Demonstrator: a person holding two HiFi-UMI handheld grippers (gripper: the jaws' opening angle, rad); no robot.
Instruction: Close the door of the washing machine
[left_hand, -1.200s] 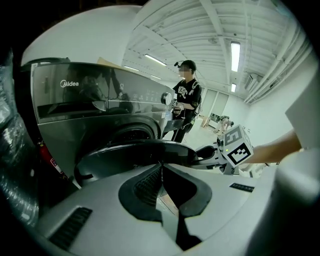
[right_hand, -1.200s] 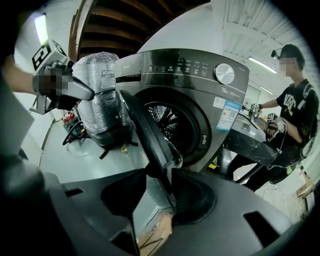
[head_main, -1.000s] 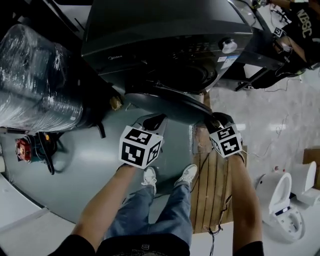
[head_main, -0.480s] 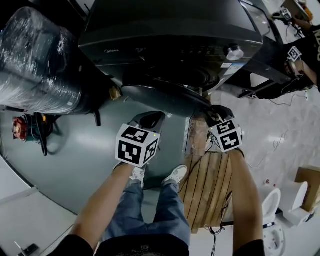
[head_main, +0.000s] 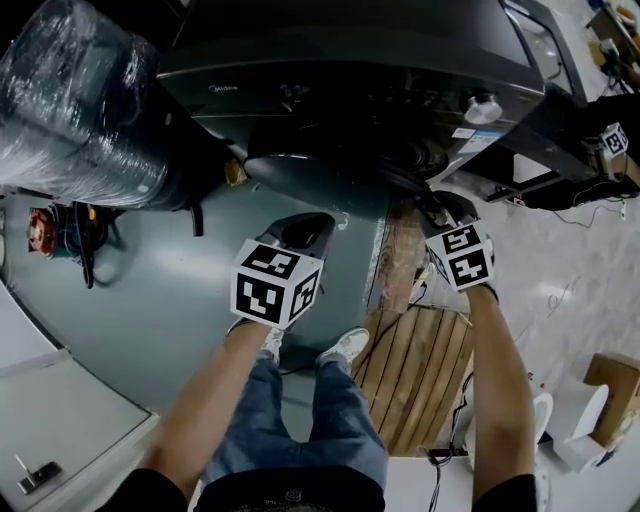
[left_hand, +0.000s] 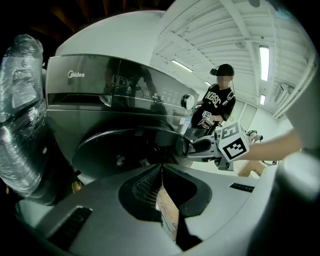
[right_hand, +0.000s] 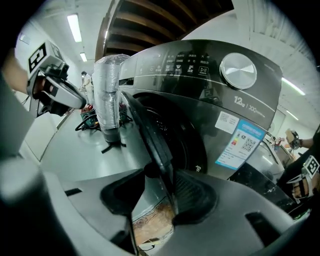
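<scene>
The washing machine door (head_main: 320, 180) stands partly open, swung out from the front of the dark washing machine (head_main: 350, 60), its free rim reaching into the right hand-held gripper (right_hand: 161, 176). That gripper's jaws have just been opening and stand wide, the rim between them, against one pad but unclamped. The left hand-held gripper (left_hand: 161, 167) hangs near the door's outer face, apart from it, jaws together on nothing. The door looks rigid, fairly heavy and smooth, swinging on its hinge; pushing the outer face near the free rim should serve best, with a firm last press for the latch.
</scene>
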